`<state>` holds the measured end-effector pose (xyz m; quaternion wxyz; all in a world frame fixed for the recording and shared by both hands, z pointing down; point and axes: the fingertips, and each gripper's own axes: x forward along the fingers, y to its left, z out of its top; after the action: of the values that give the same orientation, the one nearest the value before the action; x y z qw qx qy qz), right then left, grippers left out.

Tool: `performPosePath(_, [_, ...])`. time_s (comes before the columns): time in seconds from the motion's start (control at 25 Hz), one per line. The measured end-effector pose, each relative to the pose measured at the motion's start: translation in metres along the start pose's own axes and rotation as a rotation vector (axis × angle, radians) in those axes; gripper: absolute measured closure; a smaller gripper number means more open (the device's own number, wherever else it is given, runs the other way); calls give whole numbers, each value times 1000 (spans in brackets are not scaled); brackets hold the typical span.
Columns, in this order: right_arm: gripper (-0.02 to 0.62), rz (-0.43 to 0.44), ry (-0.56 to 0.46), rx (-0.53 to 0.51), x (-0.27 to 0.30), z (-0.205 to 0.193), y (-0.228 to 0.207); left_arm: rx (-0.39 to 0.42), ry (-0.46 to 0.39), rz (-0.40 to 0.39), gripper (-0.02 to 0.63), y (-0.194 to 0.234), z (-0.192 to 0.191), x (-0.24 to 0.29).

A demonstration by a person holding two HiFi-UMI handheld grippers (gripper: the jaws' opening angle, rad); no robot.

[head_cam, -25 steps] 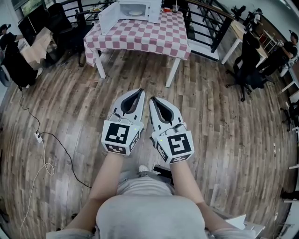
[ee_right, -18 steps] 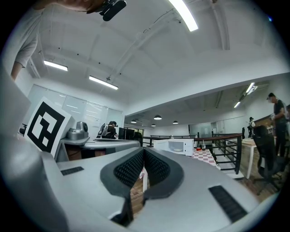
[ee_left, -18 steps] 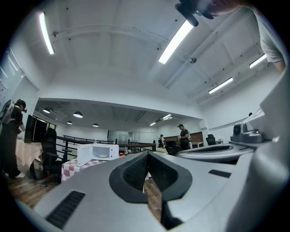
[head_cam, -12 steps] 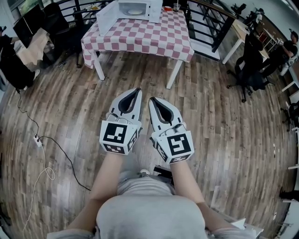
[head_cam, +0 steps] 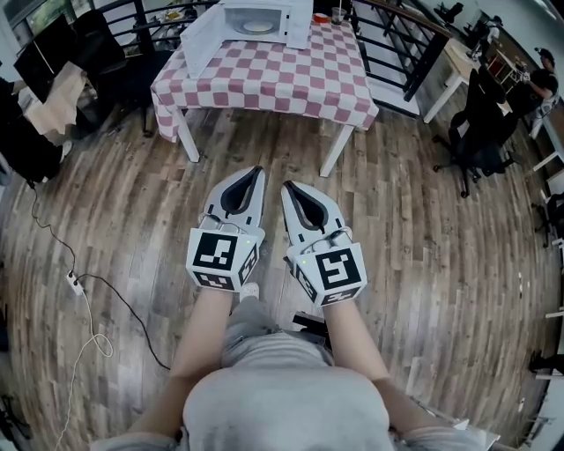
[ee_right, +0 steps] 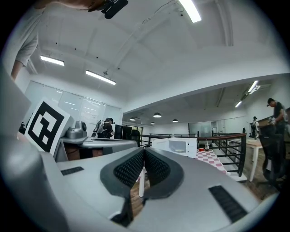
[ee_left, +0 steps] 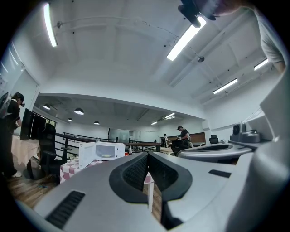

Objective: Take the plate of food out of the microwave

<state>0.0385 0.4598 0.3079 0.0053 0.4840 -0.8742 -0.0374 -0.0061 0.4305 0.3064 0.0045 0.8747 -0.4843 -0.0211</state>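
Found the plate of food (head_cam: 257,26) inside the microwave (head_cam: 295,22), with the door (head_cam: 201,37) swung open to the left, at the far end of the checked table (head_cam: 264,75). Caught the same plate as a small pale disc in both gripper views, well ahead of the claws.

Against a second before, saw table and microwave lower and larger in the head view, so nearer. Noted the left gripper (head_cam: 256,170) and right gripper (head_cam: 285,186) side by side as before, level over the wooden floor (head_cam: 132,203), well short of the table. Read both claws as pressed together on nothing, the ribbed pads meeting tip to tip in each gripper view. Spotted a white shoe (head_cam: 249,289) just below the left marker cube (head_cam: 218,255), further up the frame than earlier.

Could not make out the food itself: too small, too pale. Lost the microwave's top to the upper edge of the head view. Lost most of the table behind the gripper bodies in both gripper views, with only a strip of check and one white leg showing past the pads.
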Motion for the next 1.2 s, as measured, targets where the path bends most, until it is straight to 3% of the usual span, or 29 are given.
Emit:
performPosePath(0.6, [569,-39,5,-28,109,1,-7,-10,-15,-54,603,89,5,57])
performPosePath(1.2, [569,-55,20,-17,165,-7,-27,-20,-12,-76,603,126,2,97])
